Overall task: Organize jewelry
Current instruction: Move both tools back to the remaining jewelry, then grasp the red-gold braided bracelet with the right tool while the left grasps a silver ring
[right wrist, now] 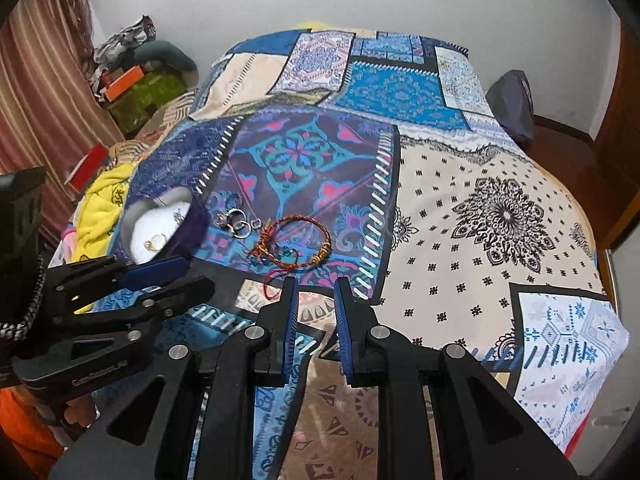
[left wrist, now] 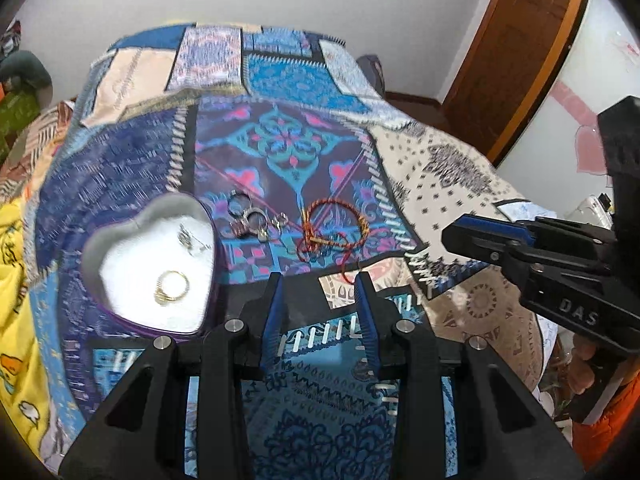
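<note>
From the left wrist view, the left hand-held gripper hung over a bed spread with a patchwork-printed cover, its blue-padded jaws apart with nothing between them. Just beyond the tips lay a tangle of red cord bracelets, loose threads trailing toward the near edge. To their left sat a small cluster of silver rings, and left of those an open heart-shaped box with a pale lining. A gold ring and a small silver piece already lay inside it, so the box was probably serving as the place where the jewelry was being gathered, and the loose pieces beside it were still to go in. The right hand-held gripper reached in from the right, and its body bore the letters "DAS"; from this angle its opening could not be judged.

From the right wrist view, the right hand-held gripper stood with its jaws a narrow way apart and empty, pointing down toward the red cord bracelets, which lay just ahead of the tips. The silver rings and the heart-shaped box lay farther left. The left hand-held gripper crossed the lower left, its side marked with small writing too blurred to read with certainty. Both tools were likely closing in on the bracelets.
</note>
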### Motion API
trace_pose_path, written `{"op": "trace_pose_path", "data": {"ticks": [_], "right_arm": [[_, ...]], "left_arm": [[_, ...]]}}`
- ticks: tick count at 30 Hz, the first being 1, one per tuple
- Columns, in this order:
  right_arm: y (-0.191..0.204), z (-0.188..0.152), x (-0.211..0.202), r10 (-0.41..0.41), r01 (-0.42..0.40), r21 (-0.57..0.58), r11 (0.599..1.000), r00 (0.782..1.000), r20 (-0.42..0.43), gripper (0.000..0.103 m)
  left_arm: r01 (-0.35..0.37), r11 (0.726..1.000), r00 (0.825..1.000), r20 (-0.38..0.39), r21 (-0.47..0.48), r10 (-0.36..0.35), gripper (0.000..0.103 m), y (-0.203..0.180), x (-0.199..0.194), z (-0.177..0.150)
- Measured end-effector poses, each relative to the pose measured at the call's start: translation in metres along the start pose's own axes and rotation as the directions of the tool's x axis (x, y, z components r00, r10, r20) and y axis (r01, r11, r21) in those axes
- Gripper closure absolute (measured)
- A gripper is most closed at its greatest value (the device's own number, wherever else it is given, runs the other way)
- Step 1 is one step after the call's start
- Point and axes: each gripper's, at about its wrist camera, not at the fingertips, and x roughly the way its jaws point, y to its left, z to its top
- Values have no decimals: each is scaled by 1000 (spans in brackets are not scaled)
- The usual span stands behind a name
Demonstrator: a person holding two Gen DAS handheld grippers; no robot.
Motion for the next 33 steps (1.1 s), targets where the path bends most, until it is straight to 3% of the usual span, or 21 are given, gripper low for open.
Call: {"op": "trace_pose_path", "data": {"ticks": [6, 25, 33], "right_arm": [[-4, 1, 10, 10, -10, 7, 1000, 1000, -1, 62], [8, 10, 54, 66, -73, -75, 995, 993, -101, 61], [9, 10, 69, 78, -91, -92, 992, 988, -134, 61]], "left_arm": [[-13, 998, 999, -44, -56, 10, 68, 12, 20, -2], [-136, 989, 991, -15, -49, 136, 68, 48, 38, 24], [-130, 990, 992, -14, -50, 129, 69, 51, 53, 34]]}}
